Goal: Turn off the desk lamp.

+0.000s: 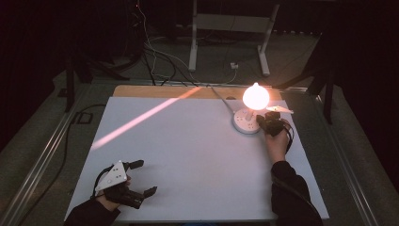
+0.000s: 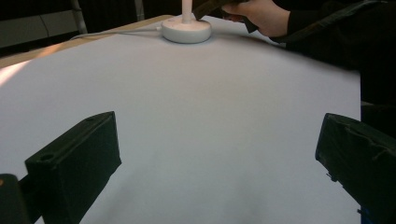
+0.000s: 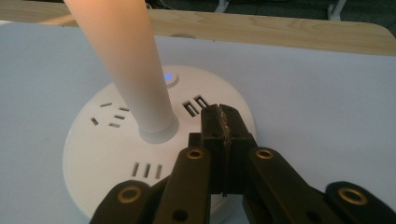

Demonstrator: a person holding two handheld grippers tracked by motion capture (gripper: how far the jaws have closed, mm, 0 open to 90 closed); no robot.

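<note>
Right claw (image 3: 223, 122), clenched w/ nothing between, over lit lamp base (image 3: 100, 158); left claw (image 1: 141, 177) released on table (image 1: 188, 160); no readable writing.

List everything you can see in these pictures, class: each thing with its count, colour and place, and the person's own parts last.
Lamp: one, glowing orange-white globe on a white stem, far right of the table.
Round base: one, white, with sockets and a lit blue button, under the lamp.
Table sheet: one, white, over a wooden top.
Left claw: one, black, open, near left corner.
Right claw: one, black, shut, over the base.
Right hand: one, dark sleeve.
</note>
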